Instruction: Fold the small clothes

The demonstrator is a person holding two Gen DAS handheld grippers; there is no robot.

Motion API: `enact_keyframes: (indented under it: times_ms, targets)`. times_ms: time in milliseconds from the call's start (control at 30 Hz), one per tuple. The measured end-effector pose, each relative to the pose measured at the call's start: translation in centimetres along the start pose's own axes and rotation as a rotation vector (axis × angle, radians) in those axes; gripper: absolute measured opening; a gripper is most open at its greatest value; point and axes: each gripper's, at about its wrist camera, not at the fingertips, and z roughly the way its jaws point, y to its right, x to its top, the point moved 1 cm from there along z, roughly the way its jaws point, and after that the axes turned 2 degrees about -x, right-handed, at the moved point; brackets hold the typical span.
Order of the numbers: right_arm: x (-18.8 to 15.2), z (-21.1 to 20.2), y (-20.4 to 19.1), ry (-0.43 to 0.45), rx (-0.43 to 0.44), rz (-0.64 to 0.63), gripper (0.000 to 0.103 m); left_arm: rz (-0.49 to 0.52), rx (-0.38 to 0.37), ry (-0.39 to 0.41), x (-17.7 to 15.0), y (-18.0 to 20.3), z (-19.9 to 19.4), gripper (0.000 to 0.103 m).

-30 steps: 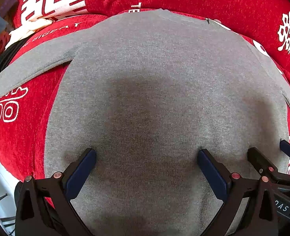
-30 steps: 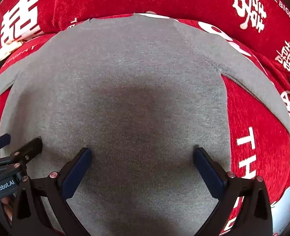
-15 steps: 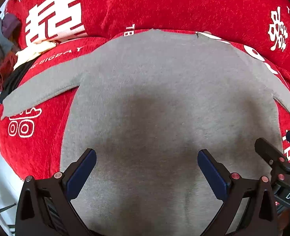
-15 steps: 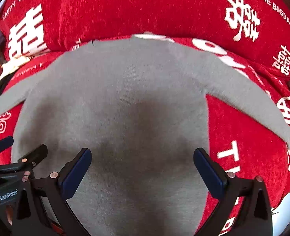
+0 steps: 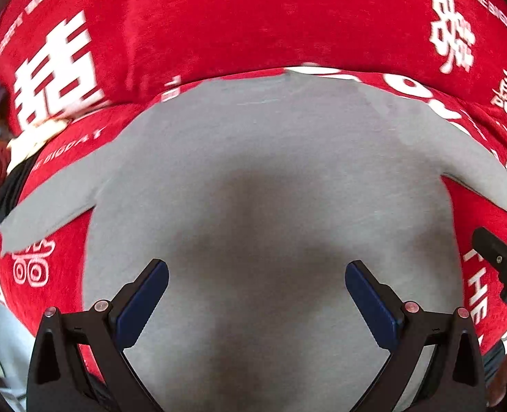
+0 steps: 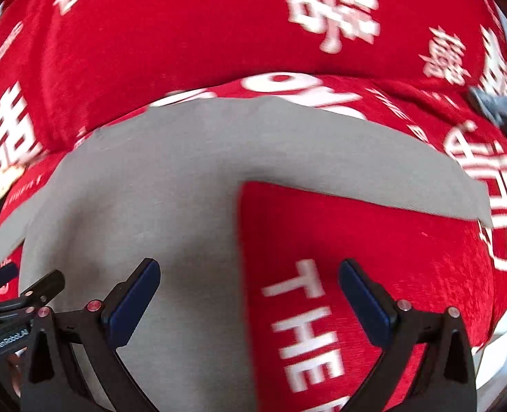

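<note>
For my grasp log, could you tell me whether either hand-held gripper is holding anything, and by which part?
Nothing is held: both the left hand-held gripper and the right are open above the sweater.

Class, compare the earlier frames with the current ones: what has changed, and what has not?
Both open grippers, left and right, drew back from the grey knit long-sleeved top; the right one swung rightward over the red printed cover. Nothing was grasped. The top stays spread flat, sleeves out.
</note>
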Motion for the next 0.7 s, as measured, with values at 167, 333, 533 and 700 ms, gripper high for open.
enact_keyframes:
  times_ms: [167,333,533,700]
  targets:
    - [0.1,2.1,7.6,-0.035,-0.015,0.173,0.103,0.045,-0.018,-0.033,1.5,3.7,1.4,0.103]
    - [-0.2,2.8,15.9,0.016,-0.049,0.347,0.103,0.061,-0.031,-0.075,2.7,6.9,3.4,0.103]
    - [1.7,3.8,23.6,0.102,-0.042,0.495,0.103,0.081,-0.03,-0.099,4.6,10.4,5.7,0.103]
    - [3.6,5.7,27.6,0.16,0.043,0.581,0.1,0.053,-0.041,-0.104,6.9,11.8,7.4,0.103]
